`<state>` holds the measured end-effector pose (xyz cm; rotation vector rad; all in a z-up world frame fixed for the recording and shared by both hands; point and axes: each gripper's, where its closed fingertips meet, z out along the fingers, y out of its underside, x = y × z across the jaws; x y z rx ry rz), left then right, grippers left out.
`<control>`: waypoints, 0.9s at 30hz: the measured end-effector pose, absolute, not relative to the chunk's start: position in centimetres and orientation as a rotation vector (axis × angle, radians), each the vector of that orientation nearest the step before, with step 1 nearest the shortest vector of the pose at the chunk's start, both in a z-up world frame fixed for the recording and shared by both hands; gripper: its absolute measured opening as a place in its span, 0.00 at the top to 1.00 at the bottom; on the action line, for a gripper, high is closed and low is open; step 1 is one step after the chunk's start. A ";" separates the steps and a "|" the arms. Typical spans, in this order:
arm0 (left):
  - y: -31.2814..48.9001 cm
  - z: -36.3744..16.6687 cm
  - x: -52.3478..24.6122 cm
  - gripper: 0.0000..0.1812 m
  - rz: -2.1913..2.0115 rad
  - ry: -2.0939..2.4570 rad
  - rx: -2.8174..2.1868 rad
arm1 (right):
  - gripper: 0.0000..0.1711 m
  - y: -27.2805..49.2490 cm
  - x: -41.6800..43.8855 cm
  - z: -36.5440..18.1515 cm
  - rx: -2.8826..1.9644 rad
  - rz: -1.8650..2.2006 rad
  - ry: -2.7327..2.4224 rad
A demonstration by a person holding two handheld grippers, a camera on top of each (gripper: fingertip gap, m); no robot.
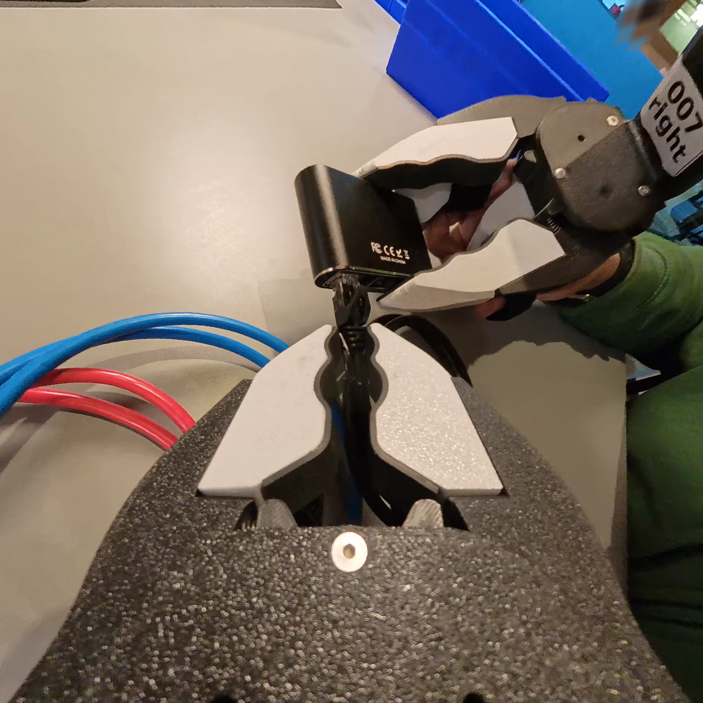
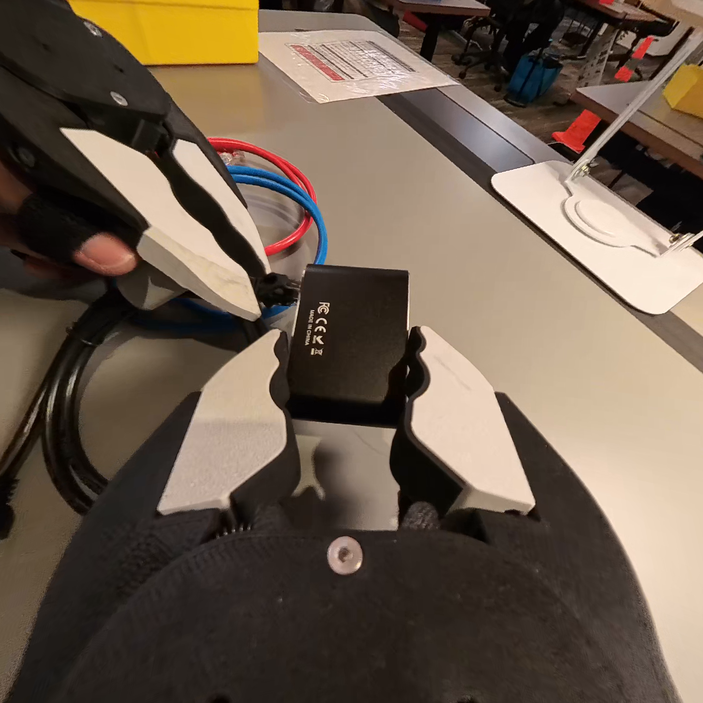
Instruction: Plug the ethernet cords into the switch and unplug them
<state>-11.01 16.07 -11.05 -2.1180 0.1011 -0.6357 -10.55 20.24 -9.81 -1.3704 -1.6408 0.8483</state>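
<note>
Two grippers: both clamped.
Left gripper [image 1: 350, 334]: fingers pinch black ethernet cord [image 1: 352, 304] — plug at the switch's port.
Right gripper [image 2: 348, 353]: fingers grip switch [image 2: 350, 334] between them, above bench [image 1: 152, 171].
Blue cords [image 1: 114, 334], red cords [image 1: 114, 395]: left of left fingers.

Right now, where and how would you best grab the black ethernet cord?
Grip the moulded boot just behind the plug, coming in line with the switch port. The boot is stiff and sits straight out; the left tool already pinches it there.

Yellow bin [image 2: 163, 32], white lamp base [image 2: 593, 232]
</note>
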 end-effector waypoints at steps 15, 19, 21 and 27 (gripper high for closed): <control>15.8 -12.0 -10.7 0.93 -0.562 0.161 -2.175 | 0.64 19.8 -10.3 -10.0 -1.316 0.824 -1.721; 15.8 -12.1 -10.6 0.93 -0.551 0.171 -2.182 | 0.64 19.8 -10.2 -10.2 -1.313 0.795 -1.743; 15.8 -12.2 -10.7 0.93 -0.549 0.169 -2.186 | 0.64 19.8 -10.2 -10.3 -1.318 0.793 -1.743; 15.8 -12.4 -10.7 0.93 -0.543 0.170 -2.198 | 0.64 19.4 -10.2 -10.5 -1.310 0.784 -1.756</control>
